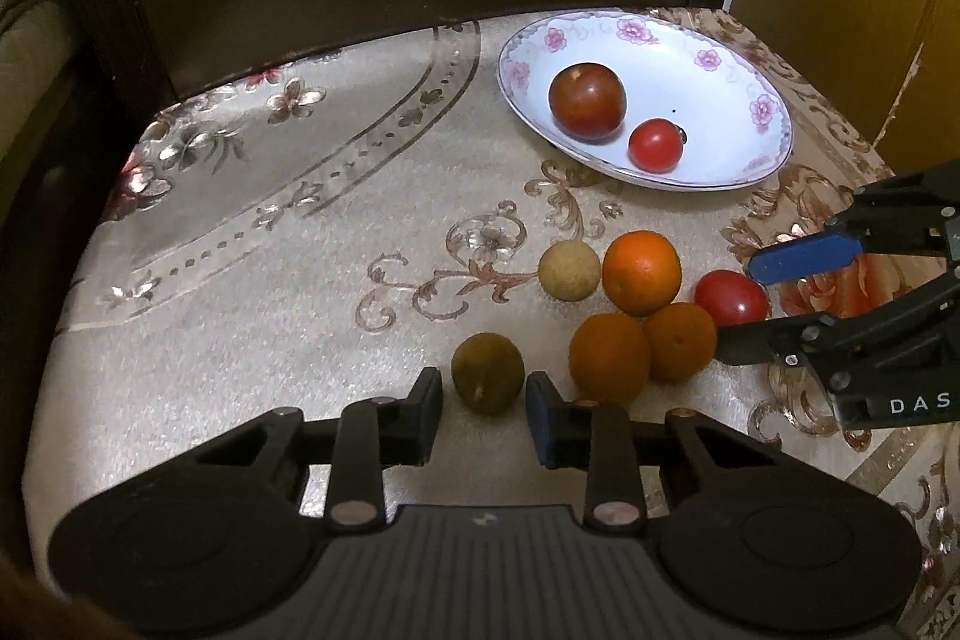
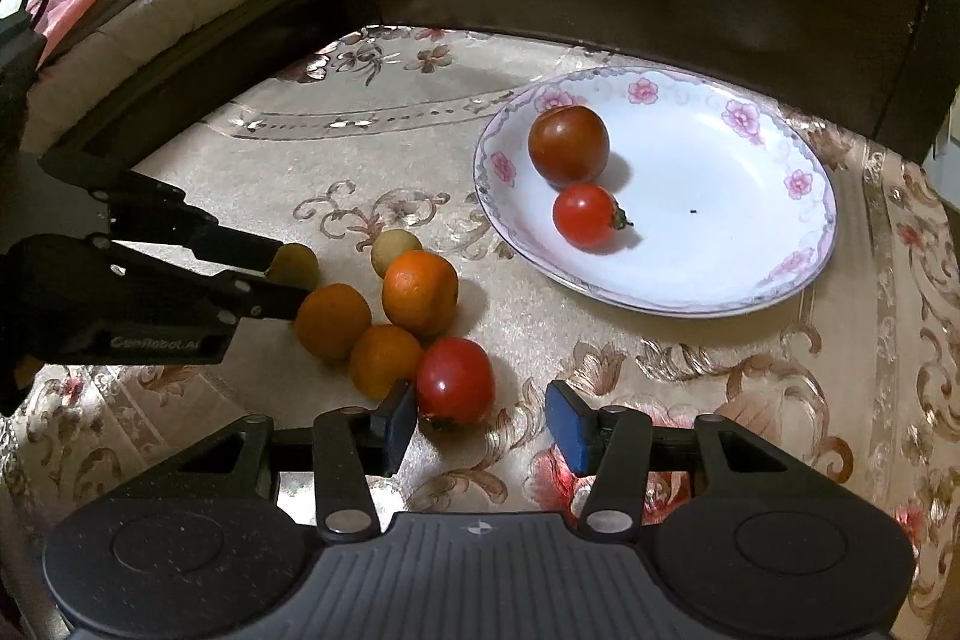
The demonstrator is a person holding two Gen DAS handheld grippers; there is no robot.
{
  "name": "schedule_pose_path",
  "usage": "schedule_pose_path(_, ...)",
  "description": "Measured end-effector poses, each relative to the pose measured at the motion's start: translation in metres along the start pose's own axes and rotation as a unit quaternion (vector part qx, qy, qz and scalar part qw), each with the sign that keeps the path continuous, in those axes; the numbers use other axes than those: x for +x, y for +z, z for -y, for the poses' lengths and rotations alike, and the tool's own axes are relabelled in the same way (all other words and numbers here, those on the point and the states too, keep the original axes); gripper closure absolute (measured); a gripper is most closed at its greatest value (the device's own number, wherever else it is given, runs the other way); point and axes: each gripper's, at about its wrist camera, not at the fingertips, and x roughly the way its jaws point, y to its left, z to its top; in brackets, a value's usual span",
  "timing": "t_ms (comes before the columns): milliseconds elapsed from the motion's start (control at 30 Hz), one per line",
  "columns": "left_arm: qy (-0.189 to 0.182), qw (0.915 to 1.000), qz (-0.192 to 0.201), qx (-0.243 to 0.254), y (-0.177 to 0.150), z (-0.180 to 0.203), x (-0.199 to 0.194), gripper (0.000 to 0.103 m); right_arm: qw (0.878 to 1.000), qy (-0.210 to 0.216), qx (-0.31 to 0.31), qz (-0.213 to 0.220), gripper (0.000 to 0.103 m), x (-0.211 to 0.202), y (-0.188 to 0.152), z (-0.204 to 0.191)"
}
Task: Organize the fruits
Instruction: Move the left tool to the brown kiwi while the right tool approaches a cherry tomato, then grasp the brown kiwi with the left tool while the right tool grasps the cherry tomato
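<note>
Your left gripper (image 1: 483, 394) is spread wide, with the dull olive-brown round fruit (image 1: 488, 372) sitting on the cloth between its fingertips; neither pad appears to press it. Seen from your right wrist camera, that same fruit lies between the left gripper's two black fingers.

Your right gripper (image 2: 480, 421) is also spread. The glossy red tomato on the cloth (image 2: 456, 381) lies just beside its left finger, near or touching the pad, while the blue-padded right finger stands apart from it.

Between the two targets sits a tight cluster: three orange mandarins, the bright upper mandarin (image 1: 641, 272), the near-left mandarin (image 1: 609, 357) and the near-right mandarin (image 1: 679, 341), with a pale tan round fruit (image 1: 569, 272) just left of the upper one. The tomato touches the near-right mandarin.

Farther back on the beige floral tablecloth (image 1: 270, 280), the white oval plate with pink flowers (image 1: 738, 100) holds a large dark-red tomato (image 1: 587, 101) and a small red cherry tomato (image 1: 655, 145), close together.
</note>
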Motion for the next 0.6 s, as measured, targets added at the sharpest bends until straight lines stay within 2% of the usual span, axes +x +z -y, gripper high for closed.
schedule_pose_path(200,0.001,0.9999,0.003,0.01,-0.0018,0.0009,-0.001,0.064,1.0,0.0,-0.028,-0.009,0.063,0.0016,0.0014,-0.0052)
schedule_pose_path(433,0.002,0.9999,0.008,0.005,-0.0015,0.0011,0.0002,0.064,1.0,0.0,-0.026,-0.01,0.065,0.0043,0.0041,-0.0066)
schedule_pose_path(567,0.003,0.9999,0.009,0.005,0.0002,0.0006,0.0012,0.064,1.0,0.0,-0.019,-0.011,0.069,0.0037,0.0045,-0.0049)
schedule_pose_path(600,0.004,0.9999,0.009,0.005,0.0005,0.0007,0.0014,0.064,1.0,0.004,-0.017,-0.011,0.078,0.0038,0.005,-0.0052)
